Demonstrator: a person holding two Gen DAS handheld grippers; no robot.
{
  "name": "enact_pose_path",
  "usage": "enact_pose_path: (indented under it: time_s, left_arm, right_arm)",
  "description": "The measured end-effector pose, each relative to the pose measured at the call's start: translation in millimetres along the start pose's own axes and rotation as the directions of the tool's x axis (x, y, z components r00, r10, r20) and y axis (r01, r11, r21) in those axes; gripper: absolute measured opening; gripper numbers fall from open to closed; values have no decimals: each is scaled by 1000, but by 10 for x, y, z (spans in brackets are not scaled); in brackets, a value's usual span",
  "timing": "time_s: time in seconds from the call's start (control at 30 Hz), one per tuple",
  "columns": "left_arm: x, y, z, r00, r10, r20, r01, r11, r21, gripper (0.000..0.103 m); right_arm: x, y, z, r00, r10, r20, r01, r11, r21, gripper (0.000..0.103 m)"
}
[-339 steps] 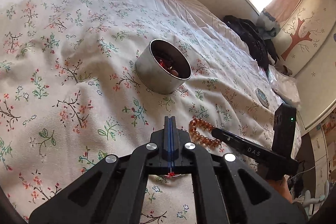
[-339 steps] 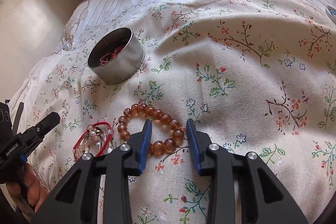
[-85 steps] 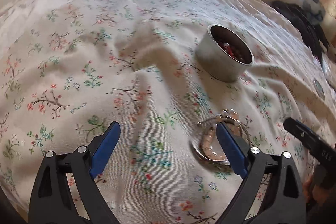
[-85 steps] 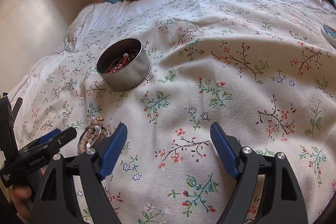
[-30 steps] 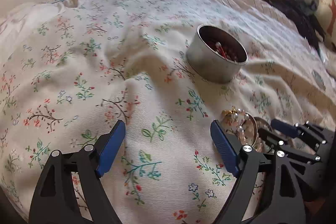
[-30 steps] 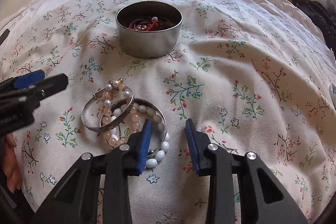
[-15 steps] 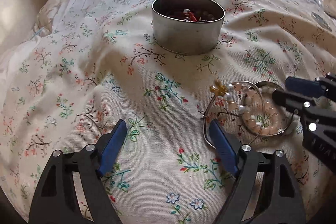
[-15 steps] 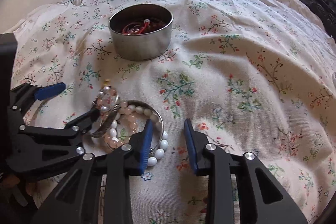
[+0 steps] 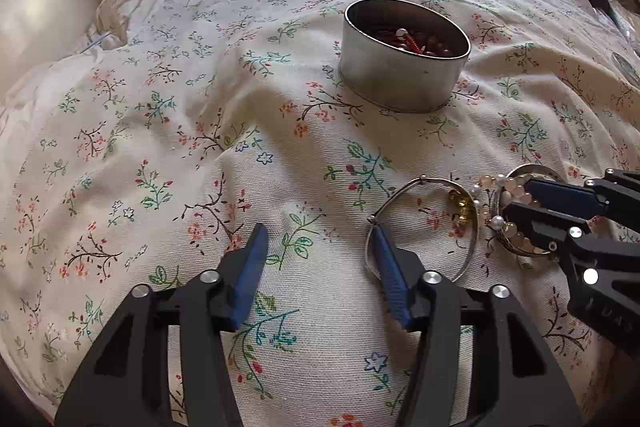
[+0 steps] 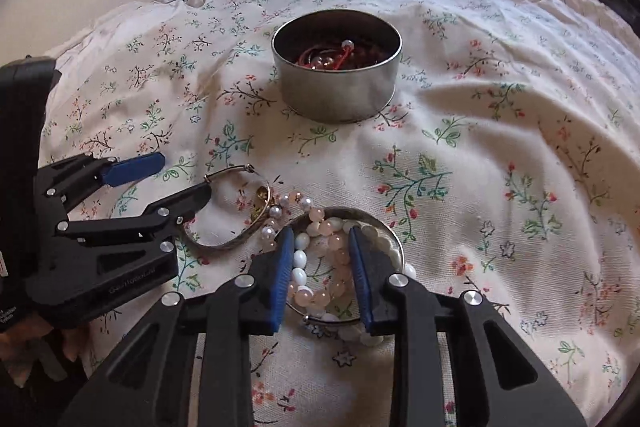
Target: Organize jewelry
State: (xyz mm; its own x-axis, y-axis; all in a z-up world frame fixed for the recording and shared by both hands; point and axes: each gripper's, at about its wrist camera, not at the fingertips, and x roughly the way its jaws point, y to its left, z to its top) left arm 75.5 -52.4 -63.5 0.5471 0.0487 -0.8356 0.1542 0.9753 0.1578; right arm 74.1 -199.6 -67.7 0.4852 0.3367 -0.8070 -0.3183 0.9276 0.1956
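Both tools have just been closing. Since half a second ago, the right tool [image 10: 320, 259] has been brought over the pink bead bracelet [image 10: 336, 255], which lies between its pads, unpinched. The left tool [image 9: 318, 263] stands apart, one pad touching the silver bangle [image 9: 424, 227]. At upper centre, the tin [image 10: 338, 95] sits on the bed [image 10: 500, 155].

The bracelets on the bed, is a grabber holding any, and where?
Not clearly. The right gripper, jaws closing, straddles the pink and white bead bracelets at their near side; a firm pinch can't be told. The left gripper holds nothing.
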Motion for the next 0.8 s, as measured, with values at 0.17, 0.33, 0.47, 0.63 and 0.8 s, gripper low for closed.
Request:
enact_pose_path:
  time_s: [0.17,0.33,0.47,0.63,0.8]
  left_arm:
    - [-40,92,7,997,-75,13,76,996,-43,4]
    - [-93,263,-7,983,-177,42,181,974,-137,3]
    - [-157,268,-8,978,-192,81,202,970,-138,3]
    - [-318,277,17,959,-230,164,252,960,-126,3]
    - [-452,295,47,947,-221,231,255,958,-130,3]
  right_arm:
    - [-141,7,-31,999,24,40,-24,1000,12,8]
    - [-366,-71,-27,990,68,122,-76,995,63,8]
    - [-429,-139,-11,981,116,157,-133,986,102,8]
    - [-564,-213,-28,957,187,222,-222,964,146,8]
    - [-736,-270,-57,928,219,301,-277,946,166,8]
